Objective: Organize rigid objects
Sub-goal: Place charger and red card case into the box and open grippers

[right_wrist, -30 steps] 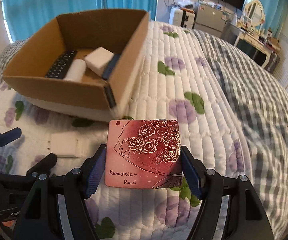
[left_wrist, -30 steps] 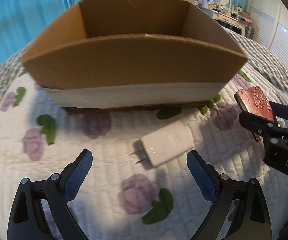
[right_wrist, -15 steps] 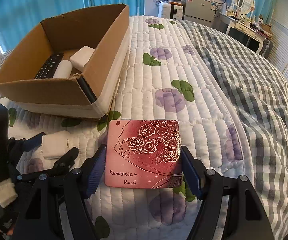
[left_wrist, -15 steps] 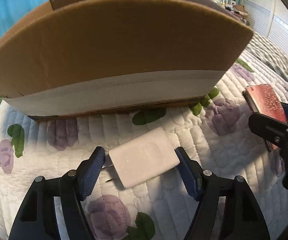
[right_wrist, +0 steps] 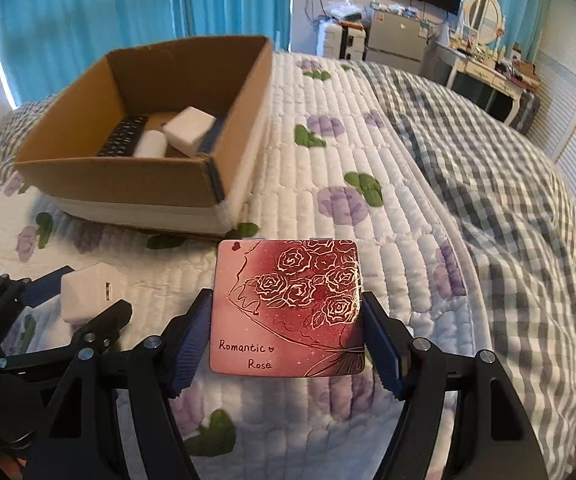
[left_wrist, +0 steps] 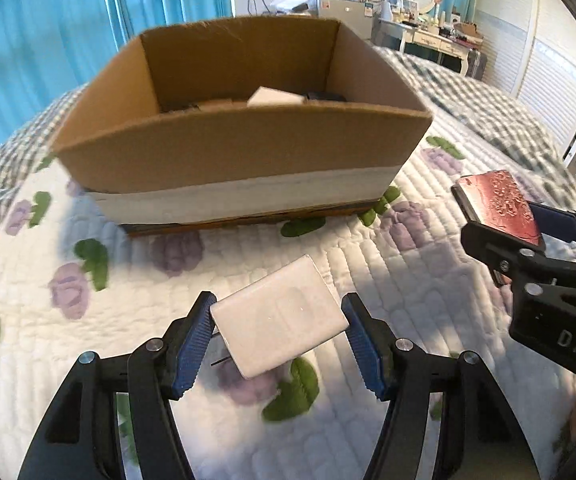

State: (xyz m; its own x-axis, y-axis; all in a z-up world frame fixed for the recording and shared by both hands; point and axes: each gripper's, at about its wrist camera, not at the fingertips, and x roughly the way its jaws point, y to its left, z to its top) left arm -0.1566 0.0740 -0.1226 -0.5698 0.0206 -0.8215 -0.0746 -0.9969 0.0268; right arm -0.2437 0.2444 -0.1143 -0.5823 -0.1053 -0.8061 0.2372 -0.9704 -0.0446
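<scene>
My left gripper (left_wrist: 279, 340) is shut on a white plug charger (left_wrist: 279, 322) and holds it above the quilt, in front of the open cardboard box (left_wrist: 247, 152). It also shows in the right wrist view (right_wrist: 85, 296). My right gripper (right_wrist: 288, 336) is shut on a flat red case (right_wrist: 290, 306) printed with roses and "Romantic Rose". That case shows in the left wrist view (left_wrist: 500, 204) at the right. The box (right_wrist: 119, 188) holds a black remote (right_wrist: 123, 140), a white cylinder (right_wrist: 149, 144) and a white block (right_wrist: 189, 128).
The box stands on a white quilted bedspread (right_wrist: 348, 152) with purple flowers. A grey checked blanket (right_wrist: 488, 152) covers the bed's right side. Blue curtains (right_wrist: 127, 12), a TV and a dressing table (right_wrist: 484, 64) are behind.
My left gripper closed on the white charger and lifted it off the quilt, pulling back from the box. My right gripper kept holding the red case.
</scene>
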